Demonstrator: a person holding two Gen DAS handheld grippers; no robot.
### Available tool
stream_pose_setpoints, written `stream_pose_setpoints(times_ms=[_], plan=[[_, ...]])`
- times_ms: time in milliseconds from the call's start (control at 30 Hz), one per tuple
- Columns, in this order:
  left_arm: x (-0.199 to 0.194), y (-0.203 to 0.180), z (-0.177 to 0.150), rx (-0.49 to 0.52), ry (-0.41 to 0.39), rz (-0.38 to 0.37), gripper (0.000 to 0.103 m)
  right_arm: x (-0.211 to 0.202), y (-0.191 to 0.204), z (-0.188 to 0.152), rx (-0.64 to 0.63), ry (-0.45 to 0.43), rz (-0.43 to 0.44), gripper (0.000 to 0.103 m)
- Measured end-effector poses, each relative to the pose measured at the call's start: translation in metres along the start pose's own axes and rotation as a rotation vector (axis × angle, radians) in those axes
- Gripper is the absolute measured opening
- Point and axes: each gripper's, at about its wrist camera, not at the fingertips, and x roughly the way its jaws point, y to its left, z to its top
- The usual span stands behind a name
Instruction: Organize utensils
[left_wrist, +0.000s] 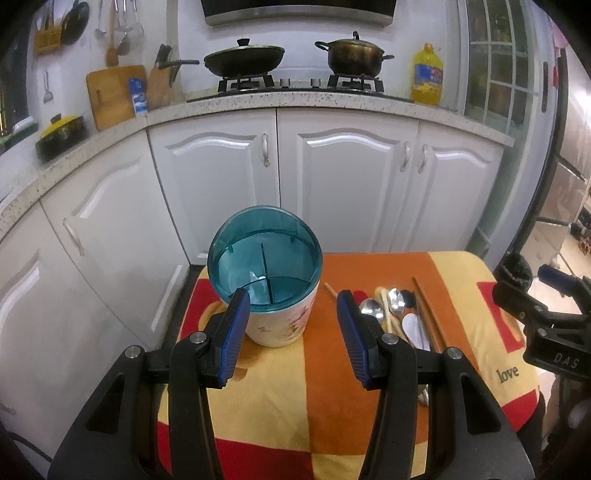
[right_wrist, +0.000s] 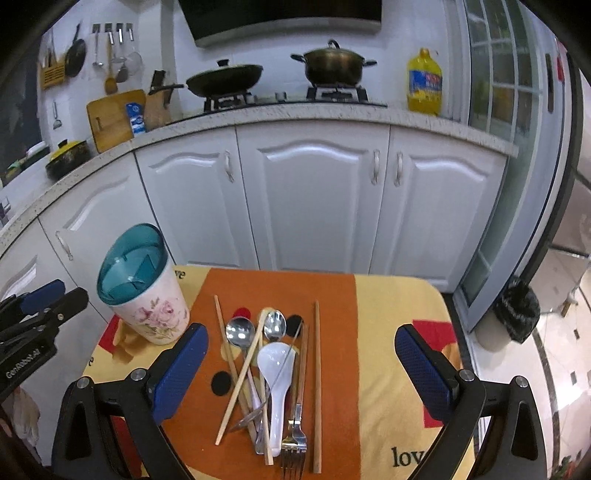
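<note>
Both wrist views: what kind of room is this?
A home kitchen, most likely. A gas stove carries a lidded wok and a pot, white cabinets run under a speckled counter, and ladles hang on the wall.

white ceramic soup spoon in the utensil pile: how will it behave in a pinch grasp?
The glossy white ceramic soup spoon looks glazed, so probably slippery between the pads. It lies among wooden chopsticks and overlaps a steel fork, so lifting it will likely drag neighbours. Ceramic is stiff but likely chips if dropped. The right gripper hangs open over the pile.
</note>
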Motion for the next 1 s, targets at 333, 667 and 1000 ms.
stream_pose_setpoints(times_ms=[333, 667, 1000], plan=[[-0.009, -0.001, 0.002, -0.002, -0.02, -0.008, 0.048, -0.023, 0.012, 0.008, -0.033, -0.039, -0.01, 0.101], [-0.011, -0.004, 0.003, 0.002, -0.021, -0.025, 0.048, -0.025, 0.016, 0.01, -0.052, -0.041, -0.029, 0.101], [-0.014, -0.007, 0.008, -0.004, -0.03, -0.044, 0.048, -0.028, 0.014, 0.012, -0.039, -0.04, -0.038, 0.101]])
